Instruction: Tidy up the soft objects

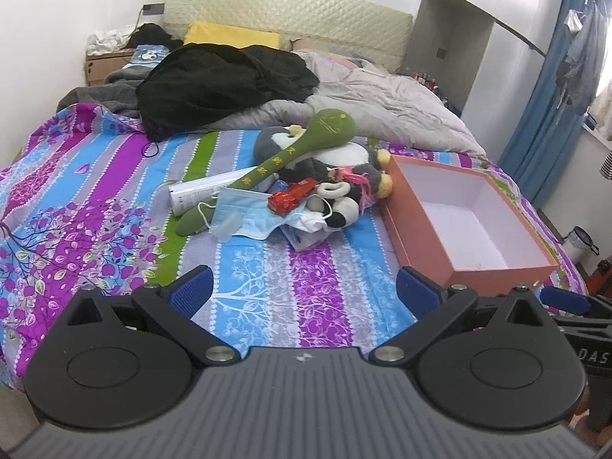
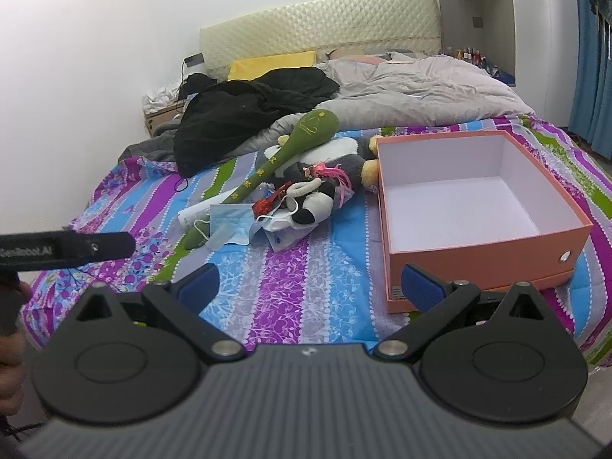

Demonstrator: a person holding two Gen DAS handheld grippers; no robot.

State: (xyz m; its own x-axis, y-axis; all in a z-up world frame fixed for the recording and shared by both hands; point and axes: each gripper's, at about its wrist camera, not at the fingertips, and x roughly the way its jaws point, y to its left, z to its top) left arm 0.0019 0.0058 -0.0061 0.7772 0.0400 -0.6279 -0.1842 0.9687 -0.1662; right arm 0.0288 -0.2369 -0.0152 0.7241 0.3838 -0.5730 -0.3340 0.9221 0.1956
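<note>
A pile of soft things lies on the bed's patterned sheet (image 1: 95, 199): a long green plush (image 1: 306, 141) (image 2: 294, 145), a grey-and-white plush (image 1: 344, 153), a black-and-white plush (image 2: 313, 206), blue face masks (image 1: 248, 214) (image 2: 229, 225) and a red wrapper (image 1: 292, 197). An empty orange box (image 1: 466, 214) (image 2: 474, 206) with a white inside stands right of the pile. My left gripper (image 1: 304, 287) hovers open over the sheet, short of the pile. My right gripper (image 2: 310, 287) is open too, its right finger close to the box's near corner. Both hold nothing.
A black garment (image 1: 222, 84) and a grey duvet (image 1: 382, 103) cover the far half of the bed, below a yellow pillow (image 1: 233, 34) and padded headboard. A white tube (image 1: 199, 191) lies under the green plush. Blue curtains (image 1: 550, 88) hang at the right. The left gripper's body (image 2: 65, 248) shows in the right wrist view.
</note>
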